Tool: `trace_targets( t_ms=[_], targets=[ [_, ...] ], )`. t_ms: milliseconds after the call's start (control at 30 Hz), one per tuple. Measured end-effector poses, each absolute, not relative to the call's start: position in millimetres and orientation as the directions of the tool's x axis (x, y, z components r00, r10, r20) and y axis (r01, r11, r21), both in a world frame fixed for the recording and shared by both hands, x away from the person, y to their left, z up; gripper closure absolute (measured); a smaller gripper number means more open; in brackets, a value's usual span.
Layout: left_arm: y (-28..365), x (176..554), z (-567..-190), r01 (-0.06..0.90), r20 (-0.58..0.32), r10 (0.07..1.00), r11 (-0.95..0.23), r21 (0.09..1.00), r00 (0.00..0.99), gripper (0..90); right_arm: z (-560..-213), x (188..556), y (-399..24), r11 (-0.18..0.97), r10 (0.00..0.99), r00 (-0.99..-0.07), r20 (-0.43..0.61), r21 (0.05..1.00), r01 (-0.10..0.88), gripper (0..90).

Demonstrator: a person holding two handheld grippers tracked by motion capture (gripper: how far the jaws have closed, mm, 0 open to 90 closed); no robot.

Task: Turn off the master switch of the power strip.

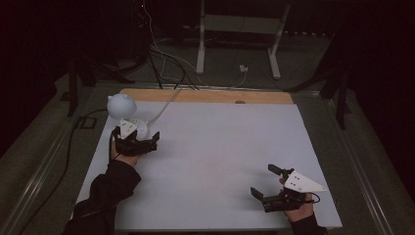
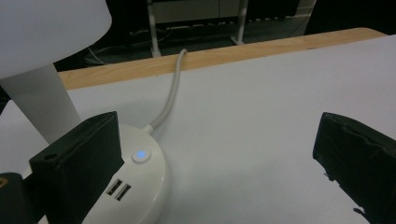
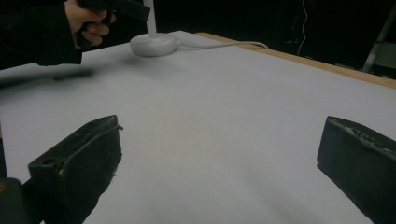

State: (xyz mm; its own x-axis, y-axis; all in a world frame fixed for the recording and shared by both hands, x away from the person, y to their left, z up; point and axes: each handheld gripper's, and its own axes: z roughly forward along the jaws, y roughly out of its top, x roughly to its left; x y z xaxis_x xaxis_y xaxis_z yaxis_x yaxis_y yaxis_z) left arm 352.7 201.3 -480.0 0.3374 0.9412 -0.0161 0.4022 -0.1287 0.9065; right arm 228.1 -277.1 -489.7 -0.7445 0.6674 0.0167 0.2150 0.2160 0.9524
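1. Left tongs gape wide beside the white desk lamp's base, holding nothing.
2. Right tongs gape wide over the bare white surface, well apart from the lamp.

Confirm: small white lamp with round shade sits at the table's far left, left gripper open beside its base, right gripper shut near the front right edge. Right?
One thing is off: the right gripper is open, not shut. The right gripper view shows its two black jaws wide apart over bare tabletop. The rest holds: the small white lamp with round shade sits far left, and the left gripper is open beside its base.
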Motion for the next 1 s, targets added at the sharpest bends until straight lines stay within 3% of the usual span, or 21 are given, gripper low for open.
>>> trace_targets(
  t_ms=[200,767,900,1000],
  targets=[
    [201,359,-485,0.397,0.016,0.956,-0.137,0.908,0.291,7.7,-490,228,-277,0.211,0.666,-0.746,0.022,0.953,0.216,0.0],
    [206,368,-496,0.388,0.052,0.969,-0.146,0.91,0.243,62.8,-490,229,-278,0.203,0.664,-0.747,0.033,0.953,0.223,0.0],
    [210,371,-497,0.392,0.045,0.97,-0.139,0.91,0.24,72.0,-490,229,-278,0.202,0.663,-0.747,0.036,0.953,0.225,0.0],
    [211,372,-498,0.392,0.05,0.971,-0.142,0.909,0.235,73.2,-491,229,-279,0.201,0.663,-0.747,0.038,0.953,0.227,0.0]
  ],
)
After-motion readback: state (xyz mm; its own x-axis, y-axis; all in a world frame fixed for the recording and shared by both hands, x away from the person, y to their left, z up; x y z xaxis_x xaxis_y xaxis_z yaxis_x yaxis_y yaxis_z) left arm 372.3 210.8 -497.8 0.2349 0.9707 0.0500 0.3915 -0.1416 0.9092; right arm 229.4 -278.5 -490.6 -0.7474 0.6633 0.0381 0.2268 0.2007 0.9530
